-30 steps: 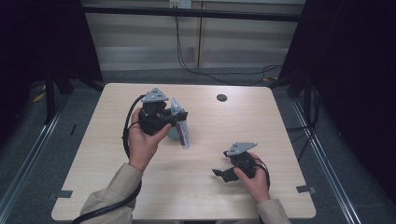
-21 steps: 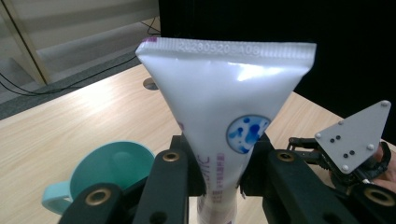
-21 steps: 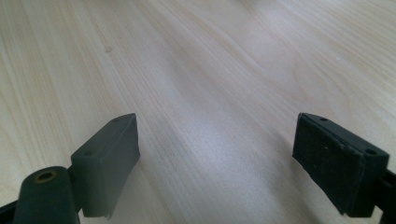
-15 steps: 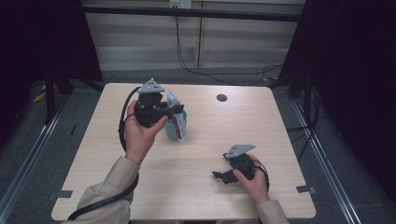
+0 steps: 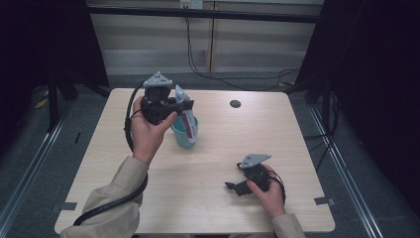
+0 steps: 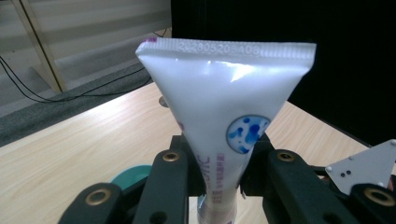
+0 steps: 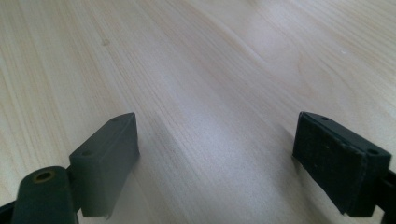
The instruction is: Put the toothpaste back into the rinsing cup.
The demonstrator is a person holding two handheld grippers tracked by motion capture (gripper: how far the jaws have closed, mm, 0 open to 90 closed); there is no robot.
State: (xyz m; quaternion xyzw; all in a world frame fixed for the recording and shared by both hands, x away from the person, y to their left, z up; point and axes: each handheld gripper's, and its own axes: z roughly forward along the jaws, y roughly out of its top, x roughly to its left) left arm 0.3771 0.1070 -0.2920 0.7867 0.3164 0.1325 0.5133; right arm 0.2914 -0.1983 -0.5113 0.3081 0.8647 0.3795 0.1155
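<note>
A white tube (image 6: 224,121) with a blue dotted circle and purple print stands crimped end up, its lower end inside a teal cup (image 5: 185,134) on the table. My left gripper (image 5: 184,108) is shut on the tube (image 5: 184,113) just above the cup's rim (image 6: 133,173). In the left gripper view the two black jaws press on the tube's lower part from both sides. My right gripper (image 5: 233,186) rests low over the table near the front right, its jaws wide open with bare wood between its pads (image 7: 109,158).
The light wooden table (image 5: 228,144) has a small dark round hole (image 5: 235,103) at its back right. Cables trail from both grippers. Dark curtains and metal frame posts stand around the table.
My left gripper has carried the tube away from me and to the right, turned it upright and lowered it into the teal cup. The right gripper has stayed put.
</note>
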